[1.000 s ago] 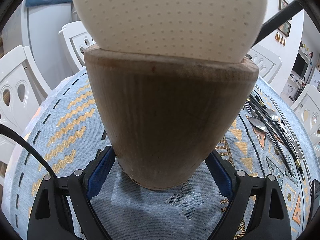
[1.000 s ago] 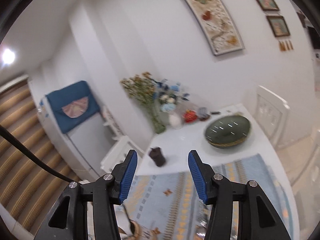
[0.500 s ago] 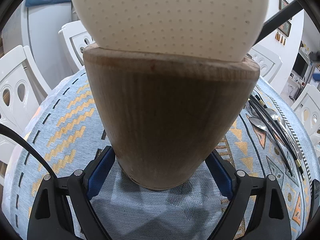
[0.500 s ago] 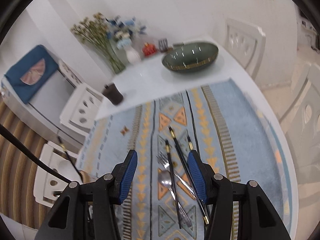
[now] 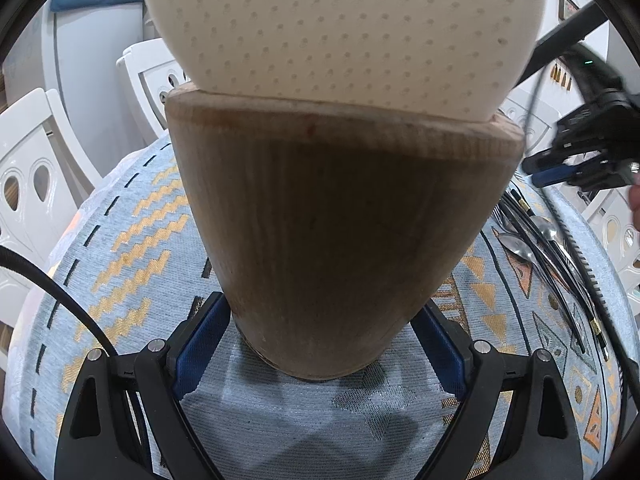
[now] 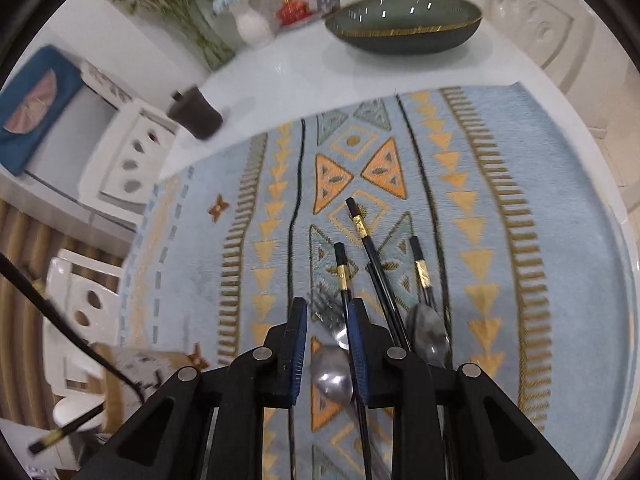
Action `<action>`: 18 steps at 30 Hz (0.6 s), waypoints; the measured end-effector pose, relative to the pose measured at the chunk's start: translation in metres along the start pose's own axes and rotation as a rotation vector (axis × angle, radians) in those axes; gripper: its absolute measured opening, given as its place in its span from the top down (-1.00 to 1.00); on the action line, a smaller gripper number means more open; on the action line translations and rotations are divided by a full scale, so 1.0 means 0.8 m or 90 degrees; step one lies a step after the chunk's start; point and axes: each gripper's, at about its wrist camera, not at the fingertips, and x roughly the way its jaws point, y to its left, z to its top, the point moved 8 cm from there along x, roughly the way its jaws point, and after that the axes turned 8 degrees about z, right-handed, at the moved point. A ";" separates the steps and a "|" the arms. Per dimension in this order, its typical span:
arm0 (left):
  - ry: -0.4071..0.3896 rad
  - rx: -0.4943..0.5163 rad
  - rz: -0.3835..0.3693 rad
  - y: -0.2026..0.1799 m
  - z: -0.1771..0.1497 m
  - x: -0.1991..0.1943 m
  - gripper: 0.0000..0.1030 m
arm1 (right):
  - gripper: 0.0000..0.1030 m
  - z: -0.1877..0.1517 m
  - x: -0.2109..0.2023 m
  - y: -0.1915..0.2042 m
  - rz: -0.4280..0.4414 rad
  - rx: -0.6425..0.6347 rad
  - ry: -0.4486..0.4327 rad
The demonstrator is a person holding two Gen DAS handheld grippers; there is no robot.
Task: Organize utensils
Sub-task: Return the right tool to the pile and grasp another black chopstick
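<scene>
Left wrist view is almost filled by a wooden utensil holder (image 5: 344, 240) that stands upright on the patterned blue tablecloth (image 5: 132, 248). The left gripper (image 5: 324, 344) is clamped on the base of this holder, one blue pad on each side and both pressing on the wood. A cream perforated insert (image 5: 340, 28) sits in the top of the holder. At the right edge of this view the right gripper (image 5: 560, 172) comes in above the cutlery, blurred.

From the right wrist camera, the right gripper (image 6: 326, 344) points down at the utensils that lie in a loose group on the cloth. Its jaws are closing. Between them I see the bowl of a spoon (image 6: 332, 376) and the tines of a fork (image 6: 326, 312), but the pads do not press on anything. A black chopstick (image 6: 342, 272) with a gold band runs just beside the right pad, and two more chopsticks (image 6: 370, 248) and a second spoon (image 6: 428, 332) lie to its right. Beyond the cloth, on the white table (image 6: 280, 76), are a dark green bowl (image 6: 404, 24) and a small dark cup (image 6: 196, 114).
</scene>
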 end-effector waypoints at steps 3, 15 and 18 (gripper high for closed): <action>0.001 -0.002 -0.002 0.001 0.001 0.002 -0.77 | 0.58 0.007 0.030 -0.010 -0.026 0.006 0.034; 0.005 0.000 -0.001 0.002 0.003 0.003 -0.77 | 0.77 0.013 0.079 -0.011 -0.170 -0.116 0.076; 0.006 -0.001 -0.002 0.003 0.003 0.003 -0.77 | 0.86 0.011 0.074 -0.013 -0.162 -0.116 0.069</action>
